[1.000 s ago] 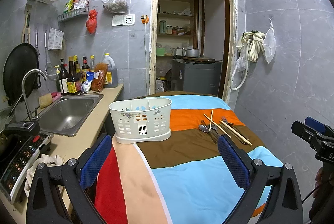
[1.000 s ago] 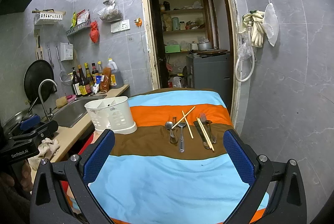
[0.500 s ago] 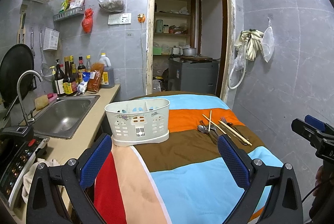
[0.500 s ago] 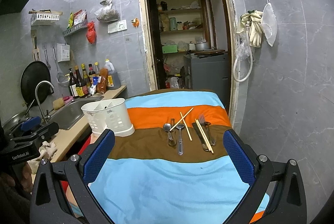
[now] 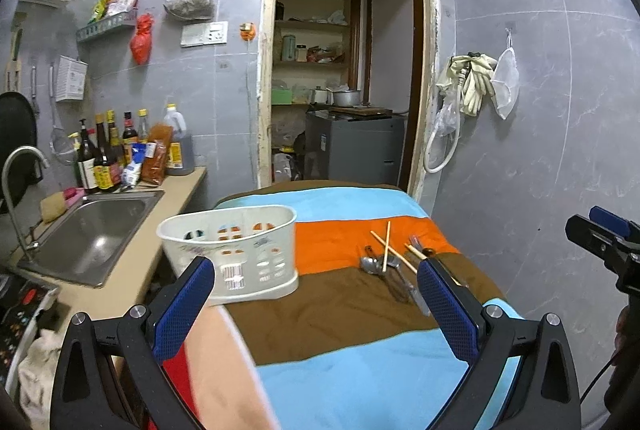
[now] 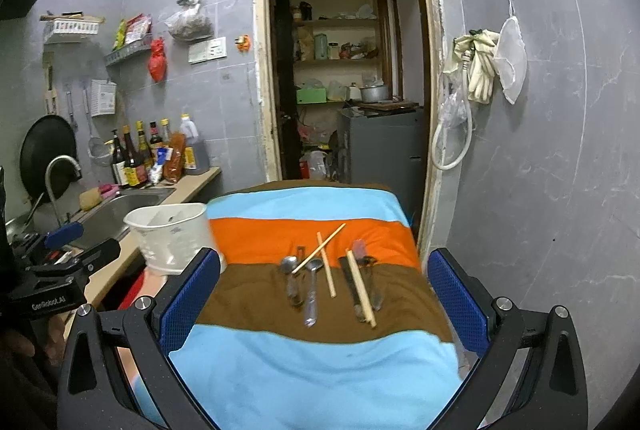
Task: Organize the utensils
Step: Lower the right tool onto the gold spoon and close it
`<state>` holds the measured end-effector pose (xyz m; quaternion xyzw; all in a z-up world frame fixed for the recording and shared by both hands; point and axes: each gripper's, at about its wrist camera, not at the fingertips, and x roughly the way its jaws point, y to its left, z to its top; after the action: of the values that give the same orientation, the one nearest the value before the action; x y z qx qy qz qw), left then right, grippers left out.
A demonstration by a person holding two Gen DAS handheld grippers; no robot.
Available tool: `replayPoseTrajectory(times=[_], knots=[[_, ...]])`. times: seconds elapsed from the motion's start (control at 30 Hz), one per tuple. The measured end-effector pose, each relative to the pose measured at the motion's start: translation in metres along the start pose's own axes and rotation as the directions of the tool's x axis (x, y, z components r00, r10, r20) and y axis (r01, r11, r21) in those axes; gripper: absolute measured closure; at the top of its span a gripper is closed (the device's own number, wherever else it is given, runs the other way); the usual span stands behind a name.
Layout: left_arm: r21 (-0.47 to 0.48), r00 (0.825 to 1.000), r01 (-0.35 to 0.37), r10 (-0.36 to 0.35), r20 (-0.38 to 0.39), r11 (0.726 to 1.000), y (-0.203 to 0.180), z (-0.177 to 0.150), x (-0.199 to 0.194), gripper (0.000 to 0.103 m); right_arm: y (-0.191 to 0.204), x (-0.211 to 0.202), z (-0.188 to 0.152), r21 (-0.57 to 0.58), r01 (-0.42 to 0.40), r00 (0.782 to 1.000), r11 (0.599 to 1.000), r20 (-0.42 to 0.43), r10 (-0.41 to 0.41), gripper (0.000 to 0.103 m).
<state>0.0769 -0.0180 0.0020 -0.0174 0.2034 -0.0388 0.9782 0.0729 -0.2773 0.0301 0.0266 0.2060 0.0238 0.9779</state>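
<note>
A sink (image 5: 92, 234) sits in the counter at far left. Beside it, a white caddy (image 5: 236, 250) stands on the striped surface (image 5: 352, 310), near the left edge. The left tool (image 5: 316, 310) hovers with jaws spread wide, holding nothing. Right of the caddy lie spoons (image 6: 300, 282), chopsticks (image 6: 326, 264) and a fork (image 6: 366, 270), bunched on the orange and brown stripes. The right tool (image 6: 324, 302) is likewise wide open, empty.

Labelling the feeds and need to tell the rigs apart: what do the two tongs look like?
Both match: the left tongs and right tongs have black angular frames with silver bolts and fingers faced with blue textured pads. In the right view, the left unit's black body carries white "GenRobot.AI" lettering and a blue tip. A thin black cable trails beneath the right unit.
</note>
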Motion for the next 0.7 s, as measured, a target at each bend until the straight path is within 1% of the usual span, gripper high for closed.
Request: replayPoseTrajectory(times=[0.13,0.23,0.3,0.43,0.57,0.63,0.7], knots=[[-0.009,0.999,0.027,-0.027,-0.022,1.000,-0.010,0.007,0.030,0.001,-0.021,0.031,0.009,0.010,-0.002,1.000,1.000,-0.001,0.002,0.001],[-0.019,0.998,0.035,-0.036,-0.059,0.999,-0.017,0.010,0.058,0.001,-0.038,0.065,0.017,0.020,0.007,0.999,1.000,-0.033,-0.006,0.001],[-0.041,0.995,0.045,-0.049,-0.090,0.998,-0.022,0.012,0.080,0.001,-0.051,0.089,0.020,0.026,-0.008,0.999,1.000,-0.052,0.009,0.001],[-0.084,0.986,0.057,-0.070,-0.154,0.995,-0.030,0.011,0.121,0.001,-0.071,0.137,0.019,0.039,0.002,0.993,0.999,-0.122,0.003,0.001],[-0.104,0.971,0.069,-0.091,-0.220,0.992,-0.041,0.003,0.164,0.001,-0.092,0.187,0.010,0.062,-0.006,0.981,0.998,-0.195,0.018,0.001],[-0.102,0.964,0.071,-0.094,-0.249,0.992,-0.045,-0.001,0.183,0.002,-0.101,0.215,0.001,0.083,-0.008,0.968,0.996,-0.250,0.029,0.001],[-0.102,0.955,0.068,-0.094,-0.281,0.993,-0.049,-0.006,0.203,0.007,-0.106,0.235,-0.010,0.104,-0.024,0.956,0.994,-0.287,0.053,0.003]])
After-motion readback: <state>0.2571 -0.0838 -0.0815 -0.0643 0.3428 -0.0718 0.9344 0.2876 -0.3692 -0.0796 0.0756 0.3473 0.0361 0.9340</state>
